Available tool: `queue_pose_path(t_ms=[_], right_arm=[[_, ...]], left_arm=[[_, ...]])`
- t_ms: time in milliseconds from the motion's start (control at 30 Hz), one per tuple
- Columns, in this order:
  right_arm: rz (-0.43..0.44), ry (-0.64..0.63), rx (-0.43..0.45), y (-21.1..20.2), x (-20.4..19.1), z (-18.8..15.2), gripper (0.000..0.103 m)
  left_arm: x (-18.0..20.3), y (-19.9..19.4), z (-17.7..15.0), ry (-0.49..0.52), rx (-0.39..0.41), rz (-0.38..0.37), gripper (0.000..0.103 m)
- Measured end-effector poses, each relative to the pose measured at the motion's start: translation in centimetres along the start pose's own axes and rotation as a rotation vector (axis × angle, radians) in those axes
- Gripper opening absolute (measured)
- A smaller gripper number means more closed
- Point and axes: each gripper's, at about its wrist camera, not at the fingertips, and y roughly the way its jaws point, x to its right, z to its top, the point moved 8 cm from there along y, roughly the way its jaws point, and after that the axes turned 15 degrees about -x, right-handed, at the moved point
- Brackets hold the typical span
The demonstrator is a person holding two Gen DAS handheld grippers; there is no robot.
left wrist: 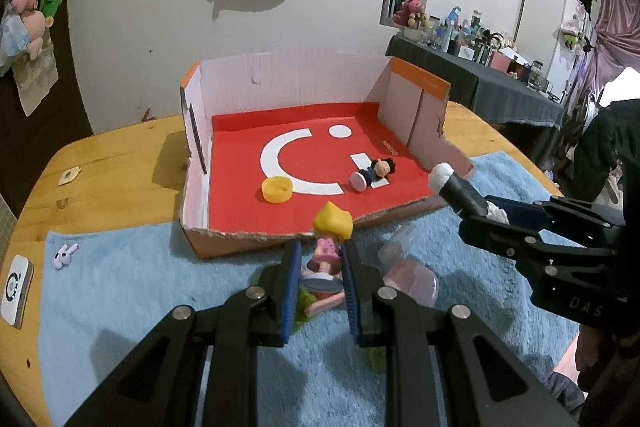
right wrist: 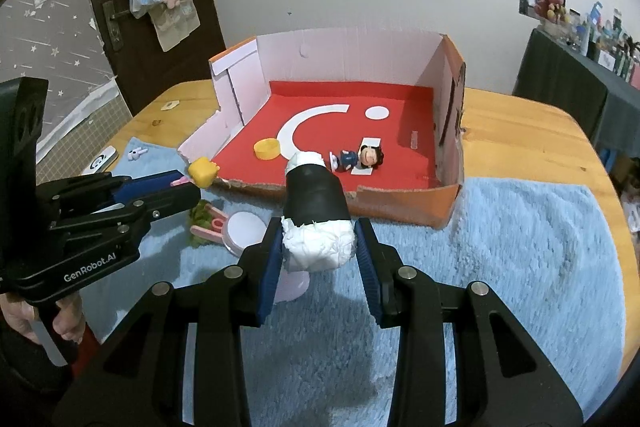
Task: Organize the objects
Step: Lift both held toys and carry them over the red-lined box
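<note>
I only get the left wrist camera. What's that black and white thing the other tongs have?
Observer: A black roll with crumpled white ends; the right tongs pinch its near white end.
Operator: What's the pink blob beside my blonde doll?
Observer: A round white disc lying on the blue towel.
Operator: Who holds my tongs?
Observer: A bare hand grips the handle under the left tongs.

Your open cardboard box with the red floor (right wrist: 400, 107) sits on the wooden desk (right wrist: 520, 131), its back against the wall. Inside, near its front edge, the round yellow cap (right wrist: 267, 149) lies left of the small dark-haired doll (right wrist: 358, 158). The fluffy blue towel (right wrist: 500, 247) lies before the box, toward the desk's front edge.
</note>
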Motion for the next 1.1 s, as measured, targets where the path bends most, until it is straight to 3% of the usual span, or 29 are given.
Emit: queue_pose_path(t_ms=[1100], right_arm=[[-0.005,0.015,-0.046,2.8,2.2,6.5,0.034]], left_arm=[[-2.4,3.0,7.3,-0.018,-0.028,-0.003,0.021]])
